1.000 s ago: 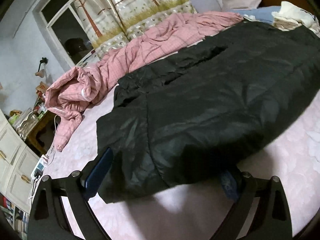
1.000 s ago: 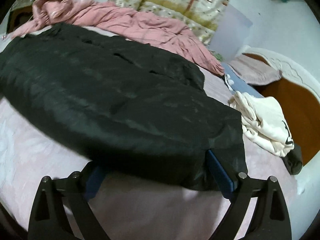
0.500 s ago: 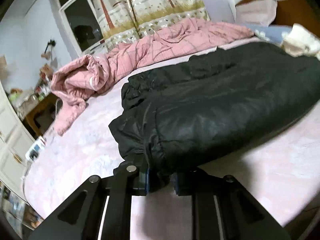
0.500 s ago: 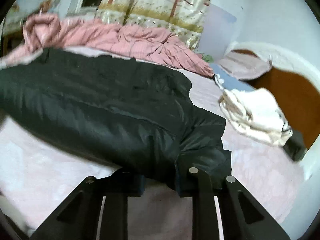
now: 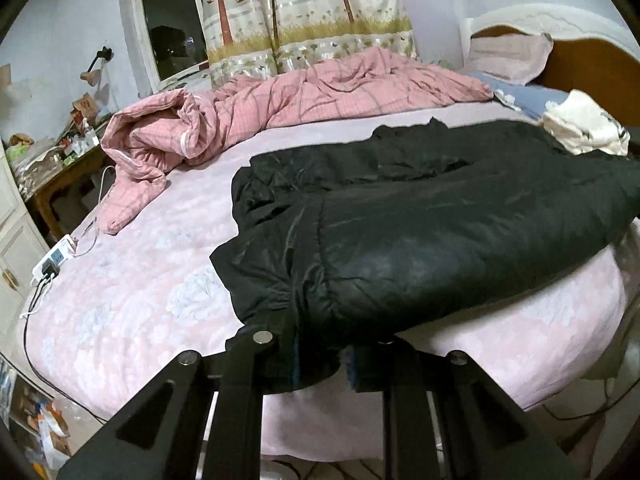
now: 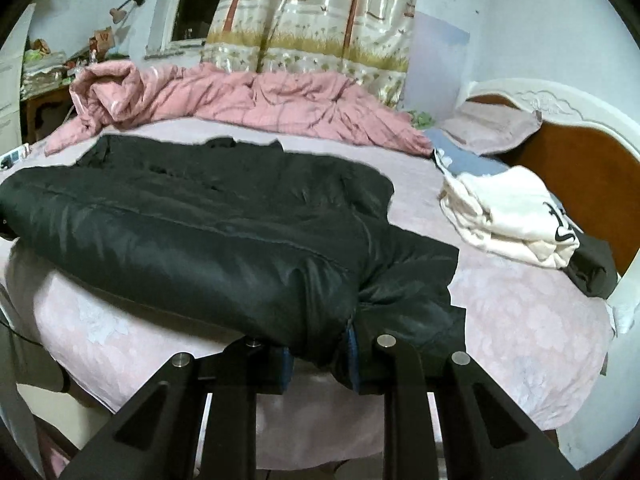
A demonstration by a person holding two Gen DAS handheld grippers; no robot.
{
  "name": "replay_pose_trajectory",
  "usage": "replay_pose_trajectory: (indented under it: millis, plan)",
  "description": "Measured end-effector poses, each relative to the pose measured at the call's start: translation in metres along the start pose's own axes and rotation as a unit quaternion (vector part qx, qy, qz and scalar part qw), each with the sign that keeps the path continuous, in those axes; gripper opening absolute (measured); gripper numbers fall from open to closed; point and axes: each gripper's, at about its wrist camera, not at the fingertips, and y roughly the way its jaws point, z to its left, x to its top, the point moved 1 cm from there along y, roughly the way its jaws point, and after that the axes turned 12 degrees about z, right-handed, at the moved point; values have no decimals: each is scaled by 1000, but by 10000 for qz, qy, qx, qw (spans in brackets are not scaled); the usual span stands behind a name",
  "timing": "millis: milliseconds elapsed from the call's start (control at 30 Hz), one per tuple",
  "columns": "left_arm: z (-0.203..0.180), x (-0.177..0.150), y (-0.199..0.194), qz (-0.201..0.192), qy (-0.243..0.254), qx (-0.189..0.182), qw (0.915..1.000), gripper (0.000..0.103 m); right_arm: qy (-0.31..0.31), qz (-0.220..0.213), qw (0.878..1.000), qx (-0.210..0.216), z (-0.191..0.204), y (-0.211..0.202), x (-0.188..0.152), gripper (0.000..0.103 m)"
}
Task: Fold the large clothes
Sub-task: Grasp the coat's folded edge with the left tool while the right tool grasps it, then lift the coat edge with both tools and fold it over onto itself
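Black, shiny puffy coat (image 5: 420, 240) sprawls across the pink bed (image 5: 120, 300); left gripper (image 5: 320, 360) and right gripper (image 6: 320, 354) each pinch bunched hem at six o'clock.

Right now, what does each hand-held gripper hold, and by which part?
Both hold the black padded coat: left hand-held gripper and right hand-held gripper each pinch its near edge.

Dim, cool indoor light; dark window (image 5: 172, 28) at upper left; strong fisheye bending, black vignette corners, slight softness.
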Motion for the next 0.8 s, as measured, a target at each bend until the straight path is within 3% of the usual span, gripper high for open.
replay_pose_trajectory:
  millis: [200, 433, 600, 800]
  plan:
    - [1, 20, -10, -80, 8, 25, 10000, 17, 97, -152, 9998, 43, -5, -7, 29, 23]
    - [8, 68, -8, 11, 156, 51, 9999, 17, -13, -318, 9995, -92, -5, -6, 74, 25]
    - [20, 121, 8, -1, 86, -126, 9999, 21, 29, -351, 9992, -174, -10, 17, 122, 27]
    - [29, 177, 59, 263, -137, -199, 9994, 32, 270, -159, 9994, -156, -21, 78, 180, 40]
